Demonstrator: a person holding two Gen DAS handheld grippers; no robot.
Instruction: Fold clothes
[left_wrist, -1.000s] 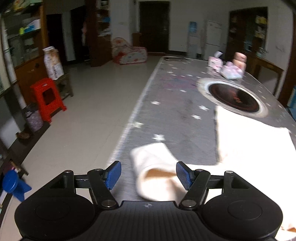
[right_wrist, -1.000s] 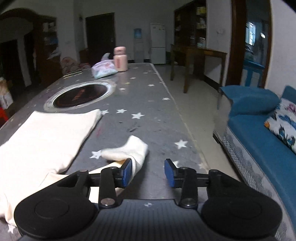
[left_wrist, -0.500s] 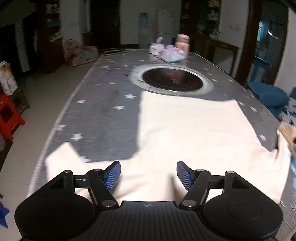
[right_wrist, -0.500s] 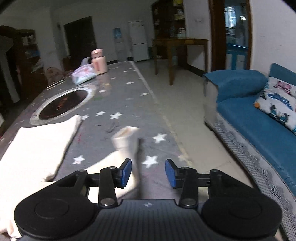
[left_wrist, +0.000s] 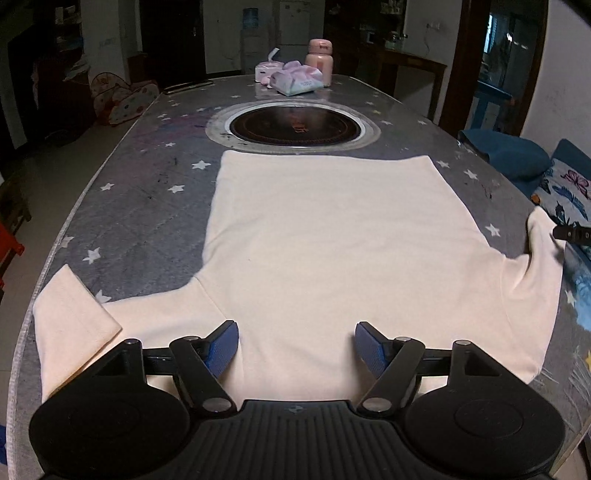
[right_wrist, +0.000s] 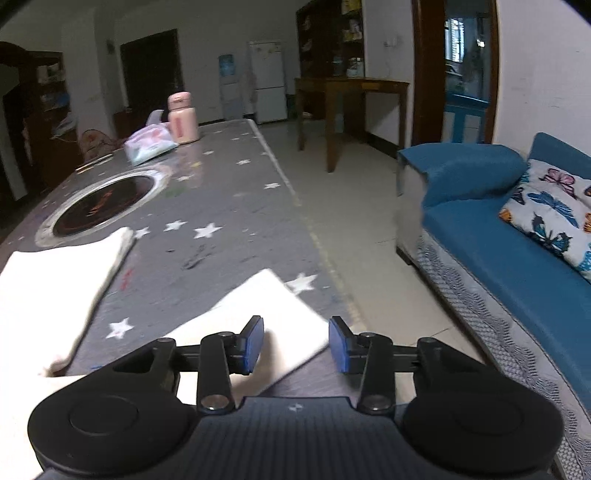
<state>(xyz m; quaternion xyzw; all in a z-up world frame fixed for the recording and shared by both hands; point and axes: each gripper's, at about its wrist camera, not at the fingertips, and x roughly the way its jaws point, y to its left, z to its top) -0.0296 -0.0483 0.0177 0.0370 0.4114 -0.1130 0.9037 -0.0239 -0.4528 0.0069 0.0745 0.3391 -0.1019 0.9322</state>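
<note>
A cream long-sleeved top lies flat on the grey star-patterned table, hem toward the far end. Its left sleeve lies spread near the table's left edge. Its right sleeve is raised at the cuff beside my right gripper's tip. My left gripper is open and empty over the top's near edge. In the right wrist view my right gripper is open over the right sleeve's cuff, which lies flat near the table's right edge.
A round black hot-pot burner is set in the table beyond the top. A pink bottle and tissue packs stand at the far end. A blue sofa with a butterfly cushion stands right of the table.
My left gripper swung from the left sleeve to the middle of the top's near edge. The right sleeve went from bunched to lying flat, and my right gripper stays open over its cuff.
</note>
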